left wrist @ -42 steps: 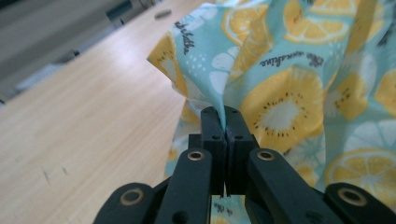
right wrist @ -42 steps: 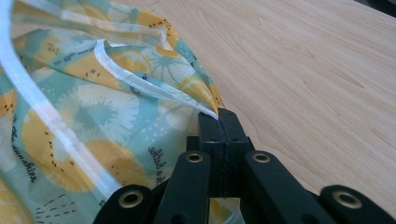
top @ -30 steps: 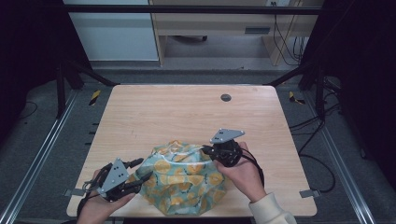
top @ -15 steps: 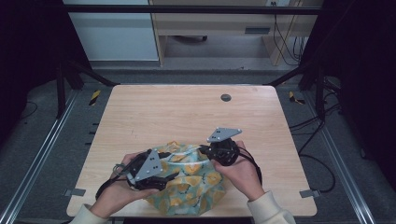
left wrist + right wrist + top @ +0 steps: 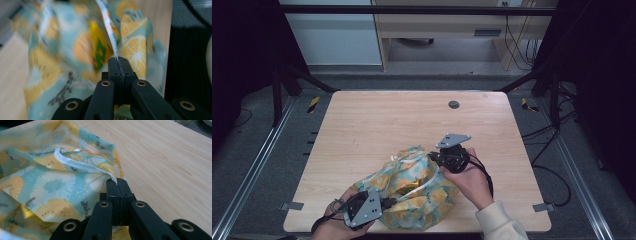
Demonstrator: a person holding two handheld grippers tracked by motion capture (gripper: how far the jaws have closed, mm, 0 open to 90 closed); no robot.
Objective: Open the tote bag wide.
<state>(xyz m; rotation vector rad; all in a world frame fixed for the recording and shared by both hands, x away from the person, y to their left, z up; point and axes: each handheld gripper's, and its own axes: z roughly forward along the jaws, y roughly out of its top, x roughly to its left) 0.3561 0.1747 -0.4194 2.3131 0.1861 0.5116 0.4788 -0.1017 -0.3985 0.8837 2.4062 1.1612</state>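
Left gripper (image 5: 119,60) jaws have just been closing, now clamped on bag rim (image 5: 110,32); right gripper (image 5: 117,181) clamped on opposite rim. Fruit-print bag (image 5: 412,192) sits at near table (image 5: 377,125) edge, approx. between hands. Risk: uneven pull may slip the thin hem or spill what looks like a yellow pack (image 5: 98,50) inside.

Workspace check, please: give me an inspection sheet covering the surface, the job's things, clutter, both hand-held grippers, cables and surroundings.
Surface: light wooden table, with a small dark round fitting near the far edge.
Job's things: fruit-print fabric bag at the near edge, its mouth held between the grippers; a yellow item shows inside.
Clutter: nothing seen.
Grippers: left hand-held gripper has just closed, pinching the bag's white rim; right hand-held gripper is shut on the rim's far side.
Cables: one trails from each gripper; more hang right of the table.
Surroundings: dark frame rails, grey floor, pale furniture behind.
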